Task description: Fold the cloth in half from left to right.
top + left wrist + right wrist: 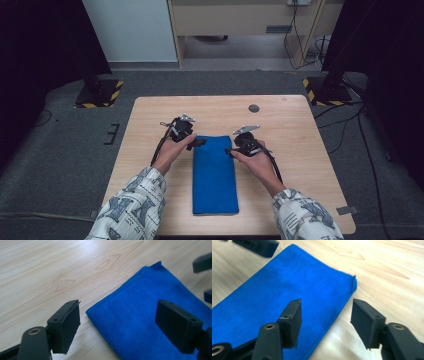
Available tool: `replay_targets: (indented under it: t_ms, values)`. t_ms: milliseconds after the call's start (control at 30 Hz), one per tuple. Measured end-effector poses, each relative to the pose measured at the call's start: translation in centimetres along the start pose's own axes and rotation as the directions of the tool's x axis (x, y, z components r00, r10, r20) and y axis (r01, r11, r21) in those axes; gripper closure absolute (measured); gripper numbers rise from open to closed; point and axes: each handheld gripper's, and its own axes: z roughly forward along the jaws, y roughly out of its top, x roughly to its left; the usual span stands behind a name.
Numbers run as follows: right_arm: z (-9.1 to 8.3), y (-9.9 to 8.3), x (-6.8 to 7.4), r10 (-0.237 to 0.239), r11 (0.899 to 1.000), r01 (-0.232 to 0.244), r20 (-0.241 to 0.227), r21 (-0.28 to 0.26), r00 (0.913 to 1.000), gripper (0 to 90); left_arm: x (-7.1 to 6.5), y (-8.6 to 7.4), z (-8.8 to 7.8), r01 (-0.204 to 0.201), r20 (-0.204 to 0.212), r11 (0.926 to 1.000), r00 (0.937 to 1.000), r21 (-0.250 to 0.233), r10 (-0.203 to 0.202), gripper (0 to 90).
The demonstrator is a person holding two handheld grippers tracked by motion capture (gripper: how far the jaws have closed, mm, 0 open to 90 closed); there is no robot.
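- The blue cloth (215,175) lies folded into a long strip in the middle of the counter (300,125), its short end toward the far edge, its other end close to the near edge.
- Left tongs (199,143) sit at the cloth's far-left corner, jaws spread, with that corner lying between them and nothing pinched.
- In the left gripper view the corner (90,312) rests flat on the wood, no pad touching it.
- Right tongs (230,150) hover at the far-right corner, jaws also apart, straddling the cloth's long edge without pressing on it.
- In the right gripper view that corner (353,281) sits just ahead of the pads (294,322).
- The cloth looks soft, light and limp: it should sag and fold the moment it's lifted, and won't slip much against the pads.
- Best hold, by my reading: both far corners, catching every layer, lower pad slid under the edge.
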Motion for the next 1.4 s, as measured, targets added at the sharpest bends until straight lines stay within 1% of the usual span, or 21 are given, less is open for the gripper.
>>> replay_targets:
  t_ms: [67,167,200,233,300,367,433,467,567,633,667,700,767,833,900,967,1033,1100,1167,1233,1400]
  values:
    - [0.5,0.5,-0.6,-0.002,1.0,0.002,0.001,-0.003,1.0,44.5,0.2,-0.1,0.2,0.0,-0.011,1.0,0.9999,0.003,0.0,20.5]
    - [1.3,1.2,-1.4,-0.004,1.0,0.004,0.003,-0.007,1.0,45.8,0.4,-0.3,0.6,0.004,-0.002,0.9998,1.0,0.019,-0.004,20.9]
    - [1.6,1.4,-1.5,-0.004,1.0,0.004,0.006,-0.01,1.0,45.8,0.5,-0.4,0.9,0.003,-0.011,0.9998,0.9999,0.022,-0.003,20.9]
    - [2.1,1.5,-1.8,0.003,1.0,-0.003,0.014,-0.004,0.9999,45.7,0.6,-0.5,1.1,-0.003,-0.019,0.9995,0.9998,0.031,0.004,21.2]
    - [3.1,1.8,-2.3,0.029,1.0,-0.029,0.009,-0.002,0.9995,45.8,0.8,-0.7,1.6,0.012,-0.026,0.9992,0.9996,0.038,-0.011,21.3]
    - [3.8,2.0,-2.5,0.034,0.999,-0.034,0.006,0.004,0.9994,45.0,0.9,-0.9,2.0,0.025,-0.016,0.9986,0.9996,0.046,-0.024,21.2]
    - [4.2,2.3,-2.8,0.056,0.998,-0.056,0.004,-0.002,0.9984,44.7,0.9,-1.0,2.3,0.02,-0.023,0.9981,0.9996,0.058,-0.018,21.1]
    - [4.4,2.5,-2.9,0.057,0.998,-0.057,-0.003,0.003,0.9984,44.1,1.0,-1.0,2.4,0.014,-0.022,0.9978,0.9997,0.065,-0.013,21.2]
    - [5.0,2.7,-2.9,0.049,0.998,-0.048,-0.014,0.037,0.9987,42.7,1.1,-1.2,2.8,0.025,-0.031,0.9976,0.9993,0.065,-0.023,21.6]
    - [5.4,2.8,-2.9,0.033,0.998,-0.033,-0.016,0.048,0.9993,42.1,1.2,-1.2,2.9,0.024,-0.033,0.998,0.9992,0.058,-0.022,21.7]
    - [5.5,2.8,-2.8,0.038,0.998,-0.037,-0.018,0.056,0.9991,42.1,1.3,-1.2,2.9,0.028,-0.036,0.9982,0.999,0.053,-0.026,22.2]
    - [5.6,2.8,-2.9,0.03,0.998,-0.029,-0.014,0.057,0.9995,42.1,1.4,-1.2,2.9,0.032,-0.041,0.9982,0.9987,0.051,-0.03,22.8]
    - [5.9,2.9,-3.0,0.028,0.997,-0.027,-0.013,0.066,0.9995,41.6,1.4,-1.2,2.9,0.022,-0.046,0.9985,0.9988,0.051,-0.019,23.8]
    - [6.0,2.9,-3.2,0.043,0.997,-0.041,-0.015,0.065,0.999,41.7,1.5,-1.2,2.8,0.018,-0.051,0.9983,0.9986,0.055,-0.015,25.2]
    - [6.1,3.0,-3.4,0.043,0.997,-0.042,-0.019,0.064,0.9989,42.6,1.4,-1.2,2.8,0.008,-0.061,0.9985,0.9981,0.055,-0.005,28.8]
    - [6.1,3.1,-3.5,0.034,0.997,-0.032,-0.017,0.072,0.9993,42.6,1.4,-1.2,2.8,0.004,-0.065,0.9985,0.9979,0.055,0.0,31.1]
    - [6.2,3.2,-3.4,0.011,0.997,-0.009,-0.016,0.082,0.9998,43.1,1.4,-1.2,2.8,0.0,-0.069,0.9989,0.9976,0.047,0.003,35.1]
    - [6.1,3.2,-3.1,-0.03,0.995,0.032,-0.021,0.094,0.9993,45.5,1.3,-1.2,2.8,-0.009,-0.068,0.999,0.9976,0.044,0.012,39.2]
    - [6.0,3.2,-2.6,-0.068,0.992,0.07,-0.023,0.109,0.9974,50.4,1.2,-1.3,2.8,-0.01,-0.064,0.9992,0.9978,0.039,0.013,44.7]
    - [6.0,3.1,-2.6,-0.084,0.991,0.087,-0.029,0.103,0.996,53.4,1.0,-1.4,2.8,-0.016,-0.074,0.9994,0.9971,0.032,0.018,48.6]
    - [5.8,3.0,-3.2,-0.052,0.995,0.056,-0.048,0.085,0.9975,61.5,0.9,-1.6,2.7,-0.017,-0.089,0.9997,0.9959,0.018,0.019,53.4]
